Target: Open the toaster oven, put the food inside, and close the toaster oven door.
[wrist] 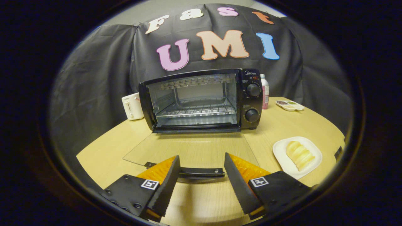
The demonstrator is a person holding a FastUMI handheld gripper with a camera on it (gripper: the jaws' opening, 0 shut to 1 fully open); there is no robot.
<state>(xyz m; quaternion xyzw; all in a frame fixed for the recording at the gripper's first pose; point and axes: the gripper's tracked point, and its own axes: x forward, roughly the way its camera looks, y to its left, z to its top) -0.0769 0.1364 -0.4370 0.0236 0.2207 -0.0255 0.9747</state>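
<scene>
Oven point(201, 100) is sitting at twelve o'clock from the gripper point(201, 177), its glass door point(191, 150) lying flat on the table point(103, 157), so opening looks done; loading the food and closing are remaining. Fingers are standing well apart, clamping nothing, with the door handle point(201, 171) lying between their tips; whether they are touching it I cannot tell. Food point(300, 154) is waiting on a plate point(282, 160) at two o'clock, just beyond the right finger.

A white appliance point(133, 106) stands at the counter's point(103, 150) far left edge. A pink bottle point(265, 91) and a small divided dish point(290, 105) sit near its far right corner.
</scene>
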